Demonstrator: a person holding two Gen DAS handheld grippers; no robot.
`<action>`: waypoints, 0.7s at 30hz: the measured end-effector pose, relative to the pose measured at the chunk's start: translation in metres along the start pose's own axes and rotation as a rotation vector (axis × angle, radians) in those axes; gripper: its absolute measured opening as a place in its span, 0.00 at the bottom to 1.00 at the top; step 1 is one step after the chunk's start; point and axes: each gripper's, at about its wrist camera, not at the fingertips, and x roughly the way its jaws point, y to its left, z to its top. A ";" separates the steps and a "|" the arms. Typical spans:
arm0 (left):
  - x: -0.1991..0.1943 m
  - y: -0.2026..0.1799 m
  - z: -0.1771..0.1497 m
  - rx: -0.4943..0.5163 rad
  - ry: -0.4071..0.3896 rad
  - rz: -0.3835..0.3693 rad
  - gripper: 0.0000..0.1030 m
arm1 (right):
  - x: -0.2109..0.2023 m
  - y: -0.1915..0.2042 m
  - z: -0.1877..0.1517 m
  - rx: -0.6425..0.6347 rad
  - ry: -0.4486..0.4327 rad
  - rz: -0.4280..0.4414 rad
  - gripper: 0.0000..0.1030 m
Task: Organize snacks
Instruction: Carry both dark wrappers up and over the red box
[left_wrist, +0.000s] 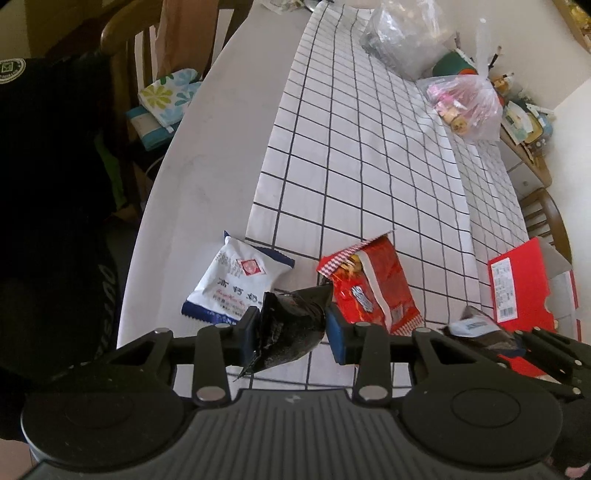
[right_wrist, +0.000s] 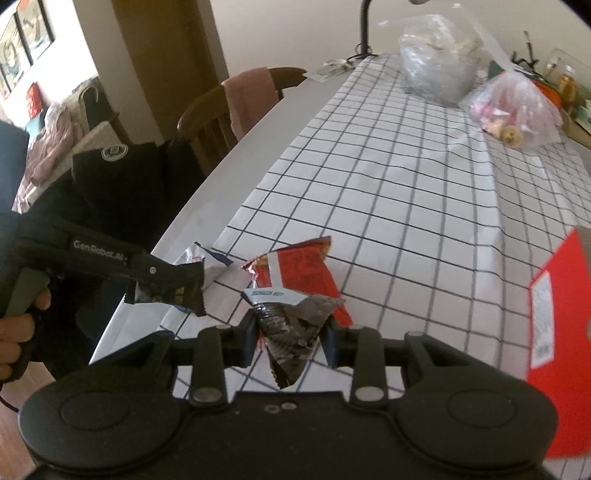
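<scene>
My left gripper (left_wrist: 290, 332) is shut on a dark brown snack packet (left_wrist: 291, 328), held above the table's near edge; both also show in the right wrist view (right_wrist: 184, 286). My right gripper (right_wrist: 290, 338) is shut on a dark packet with a silver-blue top (right_wrist: 291, 321); it shows at the right of the left wrist view (left_wrist: 476, 328). A white and blue snack packet (left_wrist: 236, 280) lies on the table (left_wrist: 207, 177). A red snack packet (left_wrist: 373, 284) lies on the checked cloth (left_wrist: 369, 166), beyond my fingers. A red box (left_wrist: 521, 291) lies at the right.
At the far end of the cloth stand a clear plastic bag (left_wrist: 406, 37) and a bag of pink-wrapped sweets (left_wrist: 465, 103). Wooden chairs (right_wrist: 221, 118) stand along the table's left side. A lamp stem (right_wrist: 364, 26) rises at the back. The person's dark sleeve (left_wrist: 48, 221) is at left.
</scene>
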 end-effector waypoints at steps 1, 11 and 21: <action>-0.004 -0.002 -0.002 0.005 -0.002 -0.003 0.36 | -0.006 -0.002 -0.002 0.011 -0.003 0.001 0.32; -0.039 -0.044 -0.018 0.084 -0.039 -0.033 0.36 | -0.066 -0.032 -0.022 0.125 -0.065 0.009 0.32; -0.059 -0.117 -0.030 0.197 -0.079 -0.084 0.36 | -0.119 -0.082 -0.044 0.209 -0.138 -0.023 0.32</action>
